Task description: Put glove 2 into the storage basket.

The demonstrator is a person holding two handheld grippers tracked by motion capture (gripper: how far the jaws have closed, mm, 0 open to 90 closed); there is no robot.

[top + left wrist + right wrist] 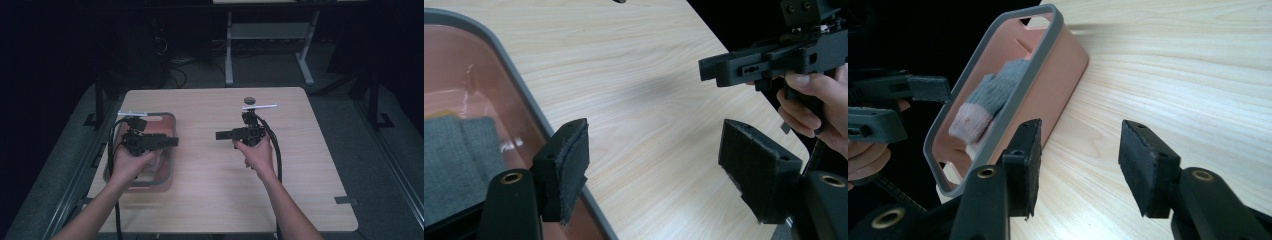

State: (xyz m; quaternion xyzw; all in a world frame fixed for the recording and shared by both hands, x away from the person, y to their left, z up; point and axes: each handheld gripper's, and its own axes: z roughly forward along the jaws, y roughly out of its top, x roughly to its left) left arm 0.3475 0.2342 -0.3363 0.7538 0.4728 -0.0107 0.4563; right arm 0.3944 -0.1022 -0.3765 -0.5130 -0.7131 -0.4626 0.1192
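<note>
A pink basket (pixel 167 172) with a grey rim is sitting at the left of the high view on the wooden table (pixel 220 200). A grey-and-pink sock (pixel 985 102) is lying inside it (folded, it seems). The left gripper (pixel 172 142) is hovering over the basket, jaws spread and empty. The right gripper (pixel 219 135), at centre frame, is likewise gaping with nothing between its pads.

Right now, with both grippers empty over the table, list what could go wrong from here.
1. The left gripper hangs over the pink bin, one jaw beside its grey rim; lowering it might catch the rim and shove or tip the bin.
2. The grey sock lies deep against the bin's wall, so a grab may pinch the wall or miss it.
3. The right gripper points at the left one across bare table; reaching in together, they might collide.
</note>
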